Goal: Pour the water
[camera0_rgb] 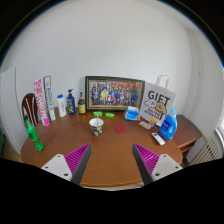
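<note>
A small pale cup [96, 126] with a patterned side stands upright on the round wooden table [105, 150], well beyond my fingers. To its left, nearer the table's edge, a green bottle [33, 133] stands upright. My gripper [112, 163] hovers over the table's near part, open, with bare wood between its magenta pads [76, 157]. Neither the cup nor the bottle is close to the fingers.
Along the back stand a framed group photo [114, 94], several bottles and tubes [62, 103] and a white gift bag [158, 102]. A blue object [168, 126], a white remote-like thing [159, 139] and a small pink disc [120, 128] lie to the right.
</note>
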`<state>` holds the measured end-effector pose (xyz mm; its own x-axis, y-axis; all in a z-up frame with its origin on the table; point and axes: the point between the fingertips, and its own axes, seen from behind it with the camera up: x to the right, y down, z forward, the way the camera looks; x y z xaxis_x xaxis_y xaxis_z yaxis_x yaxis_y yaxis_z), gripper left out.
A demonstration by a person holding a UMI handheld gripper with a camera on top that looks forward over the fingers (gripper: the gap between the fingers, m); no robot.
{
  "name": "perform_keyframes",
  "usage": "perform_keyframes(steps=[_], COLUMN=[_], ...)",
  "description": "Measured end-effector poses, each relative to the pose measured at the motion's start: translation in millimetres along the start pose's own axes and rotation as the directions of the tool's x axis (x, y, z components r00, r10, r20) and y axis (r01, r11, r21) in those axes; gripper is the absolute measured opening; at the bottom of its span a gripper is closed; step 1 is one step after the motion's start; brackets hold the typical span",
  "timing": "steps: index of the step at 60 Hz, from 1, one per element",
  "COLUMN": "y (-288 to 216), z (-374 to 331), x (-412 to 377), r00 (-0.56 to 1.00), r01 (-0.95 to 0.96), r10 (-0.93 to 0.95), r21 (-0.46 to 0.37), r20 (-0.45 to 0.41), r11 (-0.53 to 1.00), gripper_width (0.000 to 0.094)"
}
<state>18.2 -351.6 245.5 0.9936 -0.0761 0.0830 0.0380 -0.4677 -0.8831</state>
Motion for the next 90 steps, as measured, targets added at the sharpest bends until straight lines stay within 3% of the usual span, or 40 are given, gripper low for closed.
perform_keyframes(steps=[18,38,52,67,73,82,90], y=[22,67,69,51,52,48,48], z=[-1,1,39,123,152,170,172], x=[-68,-266,-400,-458,-465,-471,-475], r00=[0.999,0.982,0.959,0.969,0.975,0.977,0.974], r01=[0.041,0.066,0.040,-0.007,-0.018,-0.012,0.012], r10=[-0.040,-0.056,-0.044,-0.024,-0.012,-0.024,-0.054], r21=[-0.035,-0.046,0.022,0.123,0.131,0.168,0.192], r20=[0.027,0.180,0.279,0.246,0.221,0.211,0.220], r11=[0.999,0.997,0.999,0.992,0.991,0.986,0.981], gripper_width=[0.0859,0.0857,0.0857,0.0846,0.0769,0.0505,0.0416])
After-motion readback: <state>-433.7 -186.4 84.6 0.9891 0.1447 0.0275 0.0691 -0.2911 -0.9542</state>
